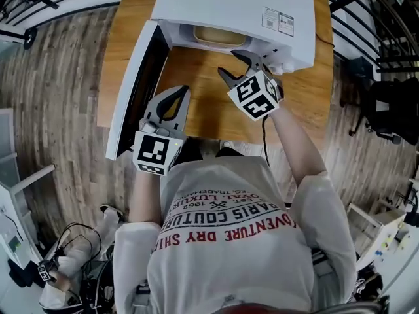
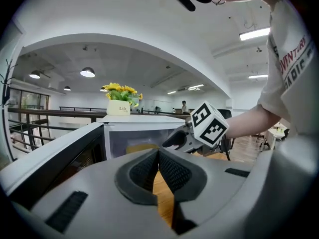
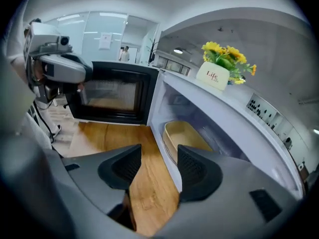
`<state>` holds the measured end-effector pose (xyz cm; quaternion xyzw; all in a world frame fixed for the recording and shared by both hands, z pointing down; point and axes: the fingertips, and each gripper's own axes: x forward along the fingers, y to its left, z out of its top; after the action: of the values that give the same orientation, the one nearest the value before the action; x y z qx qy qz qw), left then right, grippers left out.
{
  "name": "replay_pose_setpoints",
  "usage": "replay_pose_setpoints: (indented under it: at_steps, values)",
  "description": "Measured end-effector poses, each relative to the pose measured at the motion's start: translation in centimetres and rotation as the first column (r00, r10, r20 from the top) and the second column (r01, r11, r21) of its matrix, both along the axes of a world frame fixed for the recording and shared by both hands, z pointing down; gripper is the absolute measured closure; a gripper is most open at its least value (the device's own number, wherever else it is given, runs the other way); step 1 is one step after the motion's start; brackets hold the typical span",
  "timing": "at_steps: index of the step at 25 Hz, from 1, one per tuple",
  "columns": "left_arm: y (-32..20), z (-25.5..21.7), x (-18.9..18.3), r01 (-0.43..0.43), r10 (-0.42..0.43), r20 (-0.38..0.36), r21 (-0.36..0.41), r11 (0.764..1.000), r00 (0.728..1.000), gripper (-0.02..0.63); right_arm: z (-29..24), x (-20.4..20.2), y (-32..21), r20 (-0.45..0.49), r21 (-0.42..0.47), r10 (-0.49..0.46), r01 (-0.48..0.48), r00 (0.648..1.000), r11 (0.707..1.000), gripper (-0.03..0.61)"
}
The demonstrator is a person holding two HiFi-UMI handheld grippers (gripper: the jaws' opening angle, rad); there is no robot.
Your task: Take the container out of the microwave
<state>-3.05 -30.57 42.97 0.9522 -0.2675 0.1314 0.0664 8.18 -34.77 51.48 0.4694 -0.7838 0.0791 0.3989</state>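
Observation:
A white microwave [image 1: 229, 5] stands on a wooden table [image 1: 203, 103], its door [image 1: 134, 90] swung open to the left. Inside lies a shallow tan container [image 1: 219, 36], seen in the right gripper view as an oval dish [image 3: 187, 136] on the oven floor. My right gripper [image 1: 230, 64] is open just in front of the oven mouth, its jaws [image 3: 159, 163] empty and the container a short way beyond them. My left gripper [image 1: 173, 95] is shut on nothing, held lower beside the open door; its closed tips [image 2: 158, 154] point toward the oven.
A white pot of yellow flowers [image 3: 215, 73] sits on top of the microwave. The dark-glass door [image 3: 112, 96] stands to the left of the opening. Wooden floor surrounds the table, with railings at the back and cables [image 1: 72, 254] by the person's feet.

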Motion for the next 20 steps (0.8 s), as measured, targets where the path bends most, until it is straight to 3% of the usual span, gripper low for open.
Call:
replay_pose_setpoints:
  at_steps: [7, 12, 20]
  values:
    - [-2.3, 1.0, -0.2, -0.024, 0.024, -0.015, -0.041, 0.999, 1.000, 0.597, 3.5, -0.3, -4.2, -0.186, -0.103, -0.115, 0.097, 0.976, 0.990, 0.339]
    - [-2.7, 1.4, -0.3, -0.040, 0.039, -0.013, -0.049, 0.998, 0.999, 0.597, 5.9, 0.2, -6.0, -0.285, -0.174, -0.191, 0.145, 0.939, 0.974, 0.349]
    - [-3.6, 1.1, -0.6, -0.022, 0.021, -0.025, -0.062, 0.998, 0.999, 0.597, 8.6, 0.5, -7.6, -0.362, -0.258, -0.298, 0.212, 0.883, 0.943, 0.406]
